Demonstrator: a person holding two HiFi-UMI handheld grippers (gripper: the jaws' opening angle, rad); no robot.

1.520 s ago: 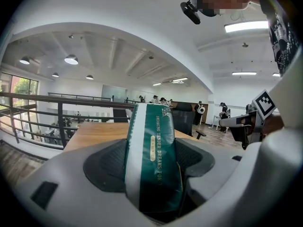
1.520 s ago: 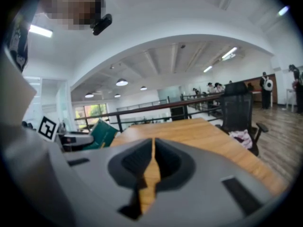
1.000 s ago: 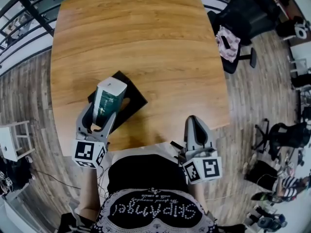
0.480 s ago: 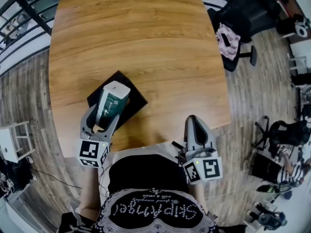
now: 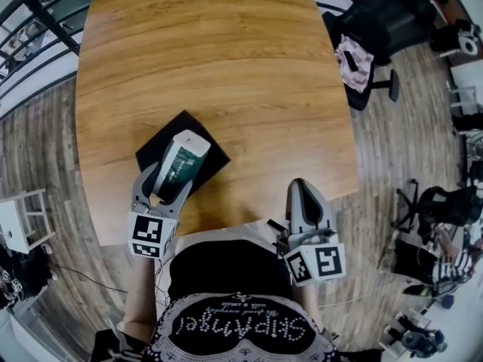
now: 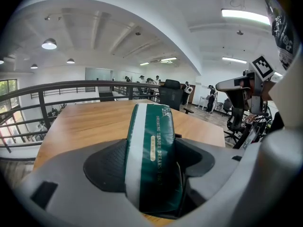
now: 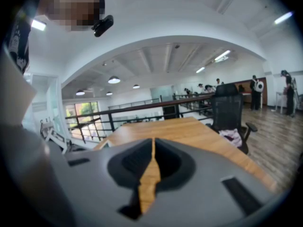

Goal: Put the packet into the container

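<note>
Closest in, the left claw [image 6: 152,163] is clamped on the packet [image 6: 150,145]. Its dark, finely dimpled pads press the packet's two sides, set a moderate width apart by the packet's thickness. The packet is a soft, plump pouch of glossy dark green film with a broad white band along one edge, a small gold label and a white end cap. Seen from the head view, it sticks out of the claw at a slant, directly over the container [image 5: 213,157]. That is a flat, matte black square lying cornerwise on the worktop [image 5: 226,66]. Whether the packet touches it cannot be told.

The right claw [image 7: 152,161] sits at the near edge of the worktop, well apart from the container. Its smooth grey jaws are drawn together on nothing, with only a thin sliver of wood showing between them.

The worktop is warm, straight-grained wood with rounded corners. Off its far right corner stands a black chair [image 5: 381,13] with a pink patterned cloth [image 5: 353,65] on it, on a grey-brown plank floor [image 5: 41,149].
</note>
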